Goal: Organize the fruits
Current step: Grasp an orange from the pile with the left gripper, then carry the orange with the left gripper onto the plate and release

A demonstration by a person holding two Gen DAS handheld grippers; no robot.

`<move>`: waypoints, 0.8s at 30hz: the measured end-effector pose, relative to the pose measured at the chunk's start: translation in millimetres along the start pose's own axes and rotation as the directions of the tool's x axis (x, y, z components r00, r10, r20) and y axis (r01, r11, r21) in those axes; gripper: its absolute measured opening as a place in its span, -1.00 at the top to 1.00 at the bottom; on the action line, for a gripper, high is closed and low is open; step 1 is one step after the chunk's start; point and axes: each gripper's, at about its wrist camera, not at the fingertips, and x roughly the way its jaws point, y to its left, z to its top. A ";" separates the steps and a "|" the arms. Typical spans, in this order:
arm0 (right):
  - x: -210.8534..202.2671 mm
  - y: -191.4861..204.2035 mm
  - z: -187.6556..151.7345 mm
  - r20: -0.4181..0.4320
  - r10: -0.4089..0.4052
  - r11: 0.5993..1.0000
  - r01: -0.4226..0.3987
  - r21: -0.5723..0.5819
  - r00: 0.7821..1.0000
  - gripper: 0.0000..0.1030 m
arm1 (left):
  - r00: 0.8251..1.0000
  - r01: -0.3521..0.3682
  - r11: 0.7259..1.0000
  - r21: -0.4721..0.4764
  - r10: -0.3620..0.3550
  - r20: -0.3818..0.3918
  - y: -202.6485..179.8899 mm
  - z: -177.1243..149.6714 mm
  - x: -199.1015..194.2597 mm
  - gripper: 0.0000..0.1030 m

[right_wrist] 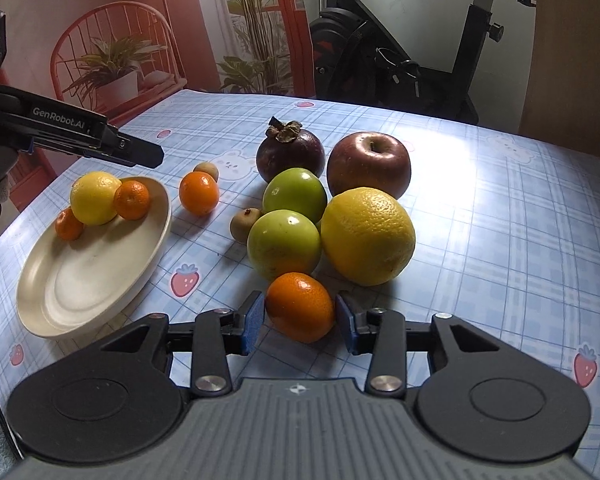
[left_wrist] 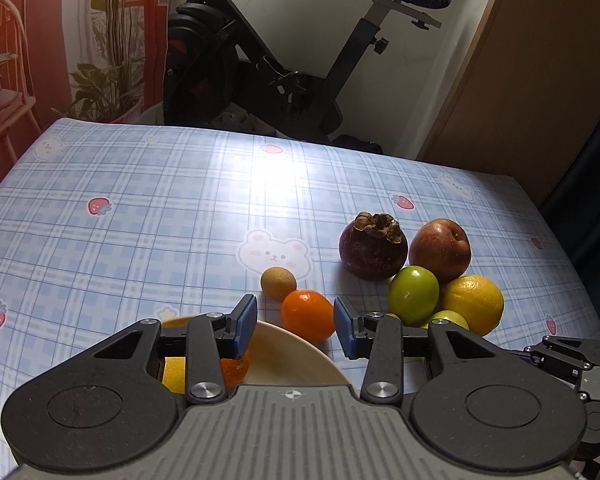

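Left gripper (left_wrist: 295, 326) hangs over the cream plate (right_wrist: 100, 280), jaws wide apart w/ nothing between the pads. In its own view the body hides most of the plate; only slivers of a lemon (right_wrist: 95, 197) and one mandarin show under the left finger. From the right wrist view it's just a dark arm cut off at the frame edge, tip above the plate's far rim.

On the plate, far side: the lemon, w/ a small mandarin (right_wrist: 69, 224) left of it and another (right_wrist: 131, 199) right of it, both touching the lemon. Plate is smooth, shallow, round, matte.

Off the plate, just right of the rim – a loose mandarin (right_wrist: 199, 193), glossy, w/ a small tan fruit (right_wrist: 206, 170) behind it; can't tell what kind.

Centre-right pile: dark purple mangosteen (right_wrist: 291, 156) w/ dry brown calyx, red apple (right_wrist: 368, 164), two smooth green fruits, a pebbly yellow orange (right_wrist: 367, 236), all bunched close.

Right gripper (right_wrist: 300, 320) – jaws apart, blue pads flanking a mandarin (right_wrist: 300, 307) on the plaid tablecloth (right_wrist: 500, 240); whether the pads touch it, can't tell.
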 end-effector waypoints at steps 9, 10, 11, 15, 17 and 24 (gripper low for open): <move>-24.6 -22.9 -14.1 0.058 -0.042 0.976 0.028 0.215 0.997 0.20 | 0.997 0.005 0.996 -0.087 -0.012 -0.081 3.7 10.7 29.8 0.14; -27.6 -25.8 -15.6 0.067 -0.048 0.971 0.031 0.235 0.997 0.20 | 0.996 0.005 0.995 -0.101 -0.014 -0.091 4.6 11.8 32.3 0.14; -30.7 -27.9 -16.4 0.074 -0.055 0.968 0.035 0.250 0.996 0.20 | 0.995 0.003 0.994 -0.109 -0.014 -0.098 4.5 12.7 34.1 0.14; -38.5 -35.2 -17.1 0.093 -0.077 0.957 0.048 0.286 0.993 0.20 | 0.993 0.006 0.994 -0.109 -0.019 -0.118 0.4 14.1 41.9 0.14; -40.8 -37.4 -17.0 0.097 -0.086 0.953 0.054 0.298 0.991 0.19 | 0.992 -0.002 0.995 -0.101 -0.011 -0.129 -2.8 13.1 45.2 0.14; -42.1 -37.9 -17.6 0.102 -0.090 0.948 0.054 0.315 0.991 0.20 | 0.989 -0.026 0.998 -0.050 0.019 -0.146 -15.2 8.2 56.7 0.14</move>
